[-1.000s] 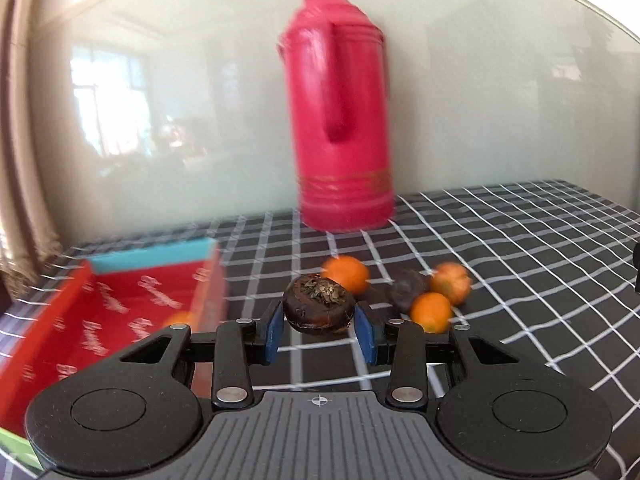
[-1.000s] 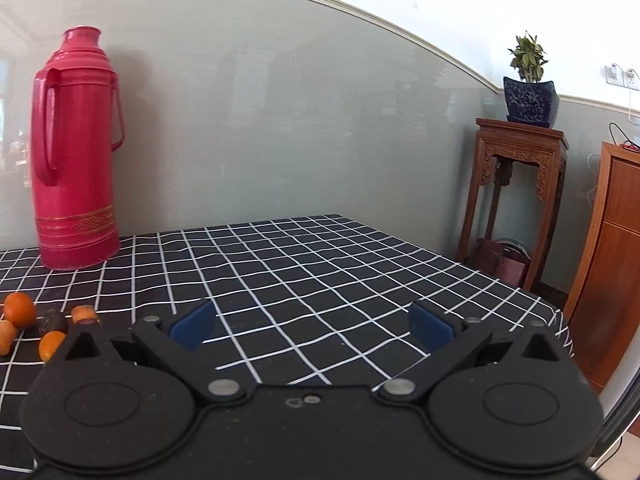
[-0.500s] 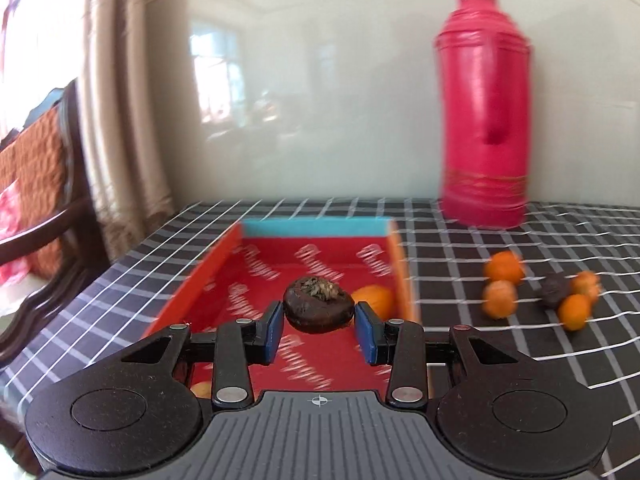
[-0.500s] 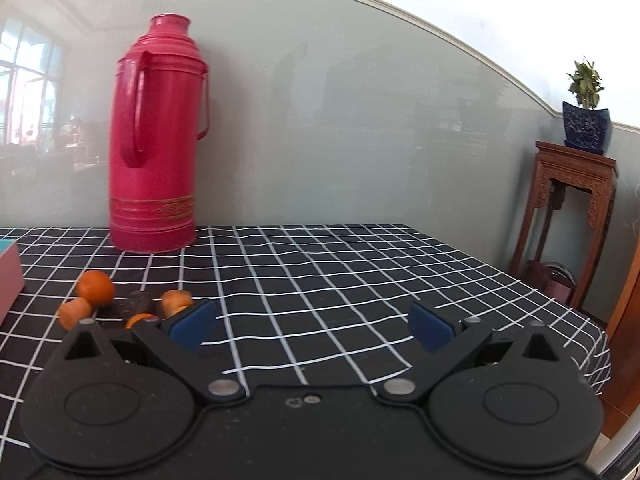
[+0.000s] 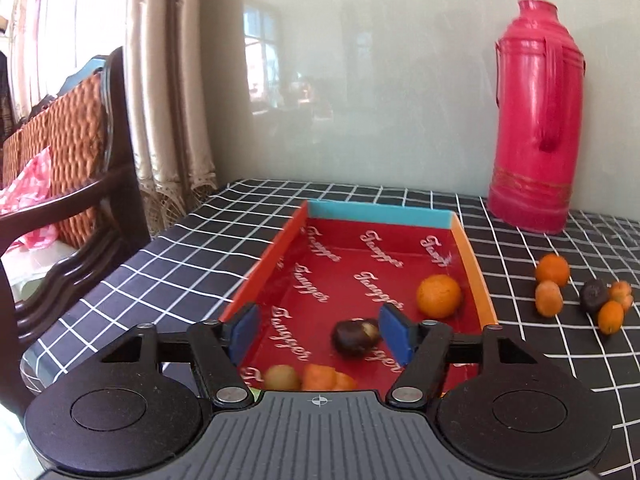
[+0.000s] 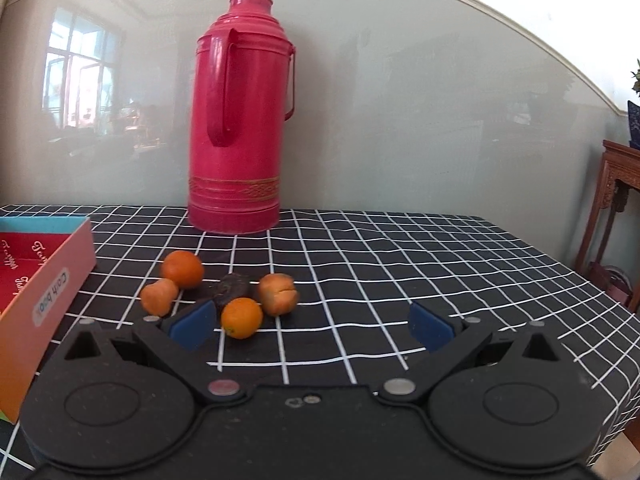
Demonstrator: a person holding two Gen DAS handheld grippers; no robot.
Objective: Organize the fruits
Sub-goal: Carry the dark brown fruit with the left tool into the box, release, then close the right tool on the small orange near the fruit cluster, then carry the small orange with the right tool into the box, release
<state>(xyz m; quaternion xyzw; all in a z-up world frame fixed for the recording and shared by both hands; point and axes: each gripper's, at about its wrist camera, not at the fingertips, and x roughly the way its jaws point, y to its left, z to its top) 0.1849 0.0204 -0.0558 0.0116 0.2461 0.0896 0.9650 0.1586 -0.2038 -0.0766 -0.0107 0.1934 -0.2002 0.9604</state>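
On my left feed the left gripper [image 5: 320, 330] hangs over the near end of the red box [image 5: 472, 264], its fingers [image 5: 244, 330] spread wide with nothing between them. A dark fruit [image 5: 354, 338] lies on the box floor just inside the right-hand finger, apart from the pad as far as I can tell. An orange [image 5: 439, 295] sits farther back against the box's right wall, and 3 small pieces (1 yellowish, 2 orange) crowd the near edge [image 5: 308, 377], partly hidden by the gripper body. Out on the black checked surface [image 5: 180, 248], right of the box, I count 5 more loose fruits in a cluster [image 5: 582, 298]. The red thermos [image 5: 534, 120] stands upright near the wall behind them. On my right feed the right gripper [image 6: 312, 326] sits low over the surface with its fingers [image 6: 192, 326] also wide apart and gripping nothing. The same cluster lies just ahead of it: a small orange [image 6: 241, 317] closest, right beside the left-hand finger, a dark piece [image 6: 232, 288] behind it, a split orange-brown one [image 6: 277, 294] to its right, and 2 orange ones [image 6: 172, 278] to the left.
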